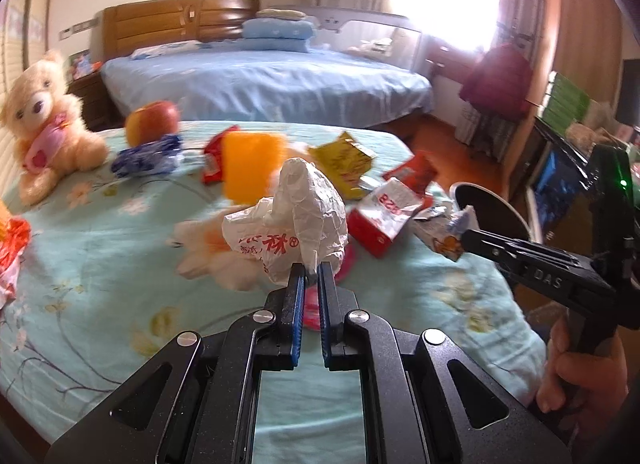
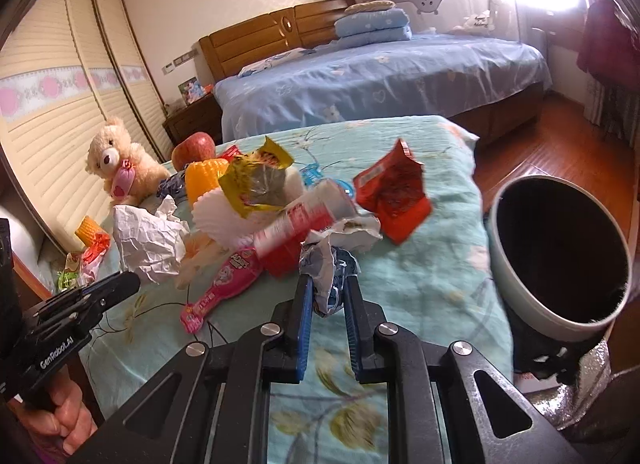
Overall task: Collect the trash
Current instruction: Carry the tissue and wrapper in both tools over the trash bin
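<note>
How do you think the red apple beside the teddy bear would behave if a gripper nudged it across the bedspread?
The apple looks round and smooth, so it would probably roll rather than slide. The soft bedspread may slow it. It seems firm and heavy for its size next to the crumpled wrappers, so narrow jaws might slip off.

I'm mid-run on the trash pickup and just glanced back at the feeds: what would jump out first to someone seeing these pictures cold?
Each gripper is shut on trash: the left gripper pinches a crumpled white bag, the right gripper a crinkled blue-and-white wrapper. Beyond them, bright snack wrappers litter the teal floral bedspread, with a teddy bear and an apple at its far left. A dark-lined bin gapes at the bed's right edge.
</note>
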Demonstrator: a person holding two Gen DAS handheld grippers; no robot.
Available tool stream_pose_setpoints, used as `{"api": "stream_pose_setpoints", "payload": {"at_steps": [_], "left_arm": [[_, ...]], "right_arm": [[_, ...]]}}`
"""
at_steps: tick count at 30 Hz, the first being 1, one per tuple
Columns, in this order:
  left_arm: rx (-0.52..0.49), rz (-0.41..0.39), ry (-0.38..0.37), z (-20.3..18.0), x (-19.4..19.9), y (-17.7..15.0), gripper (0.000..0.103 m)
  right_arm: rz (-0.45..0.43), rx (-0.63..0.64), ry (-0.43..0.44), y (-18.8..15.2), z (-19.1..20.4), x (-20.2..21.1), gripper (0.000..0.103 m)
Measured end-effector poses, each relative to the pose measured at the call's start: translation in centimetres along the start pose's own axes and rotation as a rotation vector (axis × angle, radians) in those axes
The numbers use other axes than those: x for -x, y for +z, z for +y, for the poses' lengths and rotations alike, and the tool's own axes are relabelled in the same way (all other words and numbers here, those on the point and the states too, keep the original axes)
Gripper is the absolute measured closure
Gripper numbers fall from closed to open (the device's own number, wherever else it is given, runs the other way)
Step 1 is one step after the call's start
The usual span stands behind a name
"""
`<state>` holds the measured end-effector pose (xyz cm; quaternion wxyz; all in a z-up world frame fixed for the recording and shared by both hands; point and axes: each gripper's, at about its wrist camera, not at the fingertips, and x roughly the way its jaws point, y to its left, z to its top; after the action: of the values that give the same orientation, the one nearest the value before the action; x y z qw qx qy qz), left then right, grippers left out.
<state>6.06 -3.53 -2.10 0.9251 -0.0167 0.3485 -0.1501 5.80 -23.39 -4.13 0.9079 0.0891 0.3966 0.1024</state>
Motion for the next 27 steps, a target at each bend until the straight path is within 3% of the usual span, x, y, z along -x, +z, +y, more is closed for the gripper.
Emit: {"api": "stream_pose_setpoints", "payload": {"at_steps": [10, 27], "left_arm": [[-0.069, 0.026, -0.100, -5.1, -1.1, 0.2, 0.097], [-0.163, 0.088, -0.204, -13.3, -5.5, 2.0, 0.097]], "right_arm": [[-0.031, -0.063, -0.057, -0.6, -3.9, 2.6, 0.088], [-0.058, -0.155, -0.167, -0.6, -11.0, 4.5, 0.088]]}}
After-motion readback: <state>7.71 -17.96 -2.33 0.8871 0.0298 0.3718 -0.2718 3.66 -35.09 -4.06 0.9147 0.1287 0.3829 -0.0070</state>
